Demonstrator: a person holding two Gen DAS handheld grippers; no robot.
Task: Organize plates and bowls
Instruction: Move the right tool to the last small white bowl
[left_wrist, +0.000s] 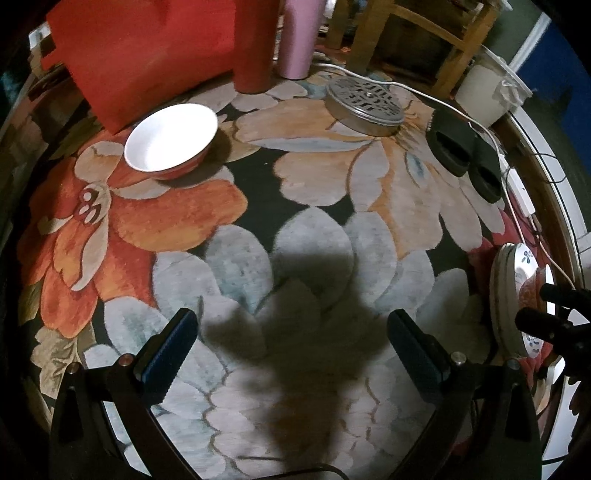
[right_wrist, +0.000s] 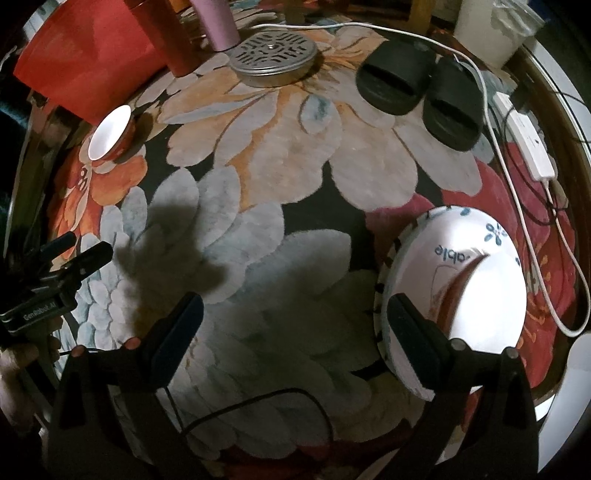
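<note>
**Floral rug, two bowls, stacked plates, both grippers empty**

Left gripper: jaws spread wide, nothing between them; poised over pale grey petals of the floral rug, casting a dark shadow below; seen also at the left edge of the right wrist view, beside a hand.

Right gripper: jaws likewise parted and empty; right finger overlapping the near rim of the plate stack in view, contact not determinable.

Red bowl with white interior: upright on the rug at far left, on an orange flower, just in front of a red panel; well apart from both grippers.

Plate stack: white plates with blue flower print and lettering, on the rug at right; second red-sided bowl sitting on the top plate, interior glaring white.

Perforated round metal tin: far centre of the rug; near it a red cylinder and pink tumbler.

Pair of black slide sandals: far right, side by side; white cable running past them to a white power strip.

White bucket: beyond the rug's edge, beside a wooden stool.
</note>
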